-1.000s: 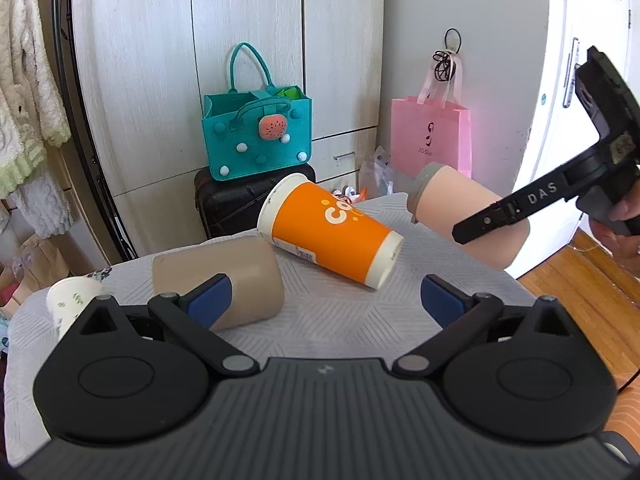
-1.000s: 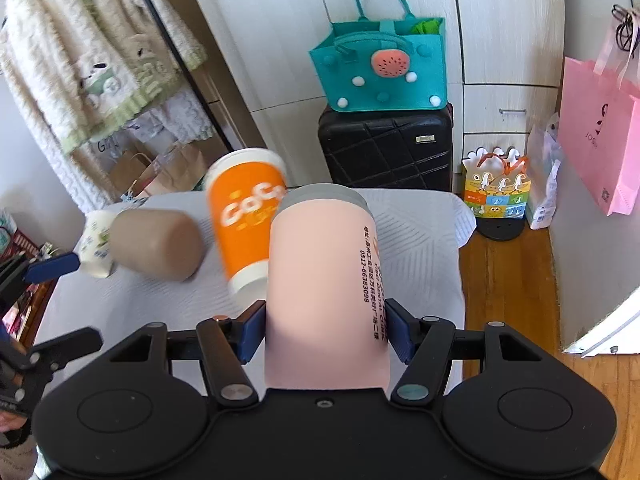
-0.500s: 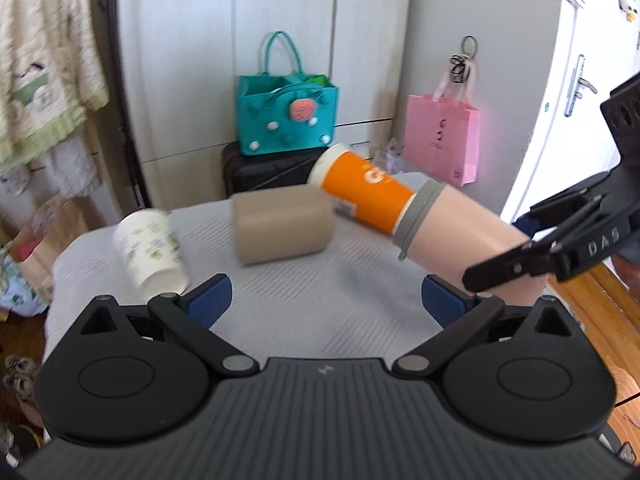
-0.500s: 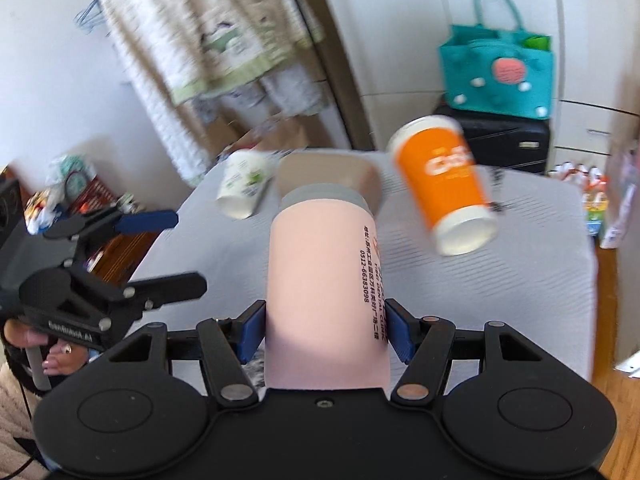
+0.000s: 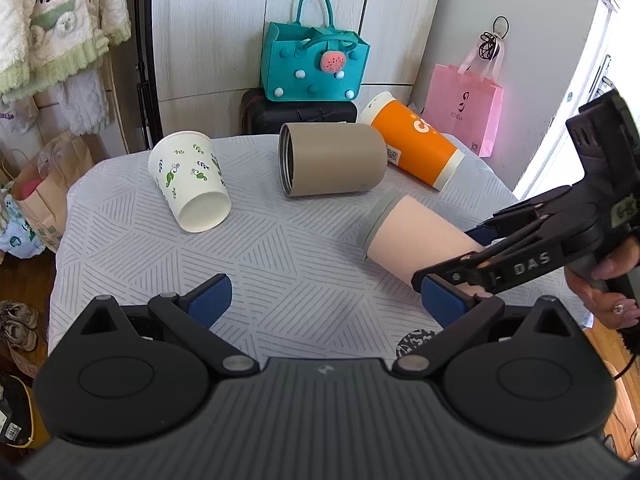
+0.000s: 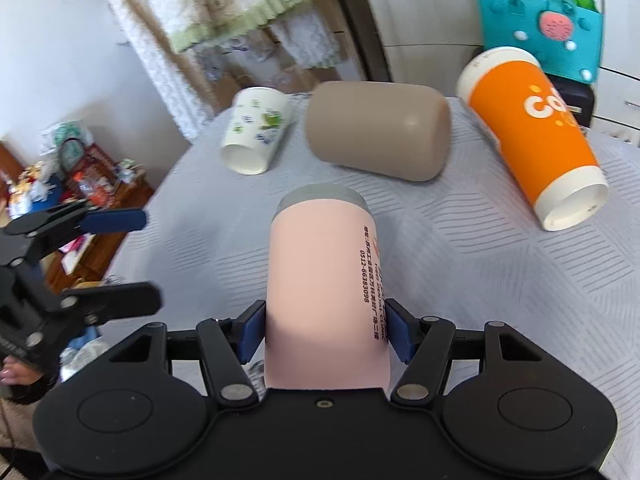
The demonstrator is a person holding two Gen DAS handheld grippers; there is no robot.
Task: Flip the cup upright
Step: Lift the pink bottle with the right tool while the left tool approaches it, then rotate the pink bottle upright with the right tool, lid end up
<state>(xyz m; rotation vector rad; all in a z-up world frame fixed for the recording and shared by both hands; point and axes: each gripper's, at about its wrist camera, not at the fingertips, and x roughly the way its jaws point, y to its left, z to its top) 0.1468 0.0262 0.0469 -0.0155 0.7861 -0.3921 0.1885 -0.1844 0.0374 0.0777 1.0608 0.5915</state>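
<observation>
Two hand-held grippers | right (image 6: 326,336) clamps pink cup (image 6: 326,280) | left (image 5: 326,300) wide

We cannot see the pink cup (image 6: 326,280) base behind the right gripper (image 6: 325,332); the clinic print beside its number is illegible.

table (image 5: 280,248): grey patterned cloth | behind it: pale wood-grain wardrobe doors (image 5: 224,20) | black suitcase (image 5: 300,116) against them, teal felt bag (image 5: 314,66) on top | right of table: pink bag (image 5: 464,108) hanging, wooden floor (image 6: 628,136) | left: cream garment (image 5: 52,20) hanging
</observation>
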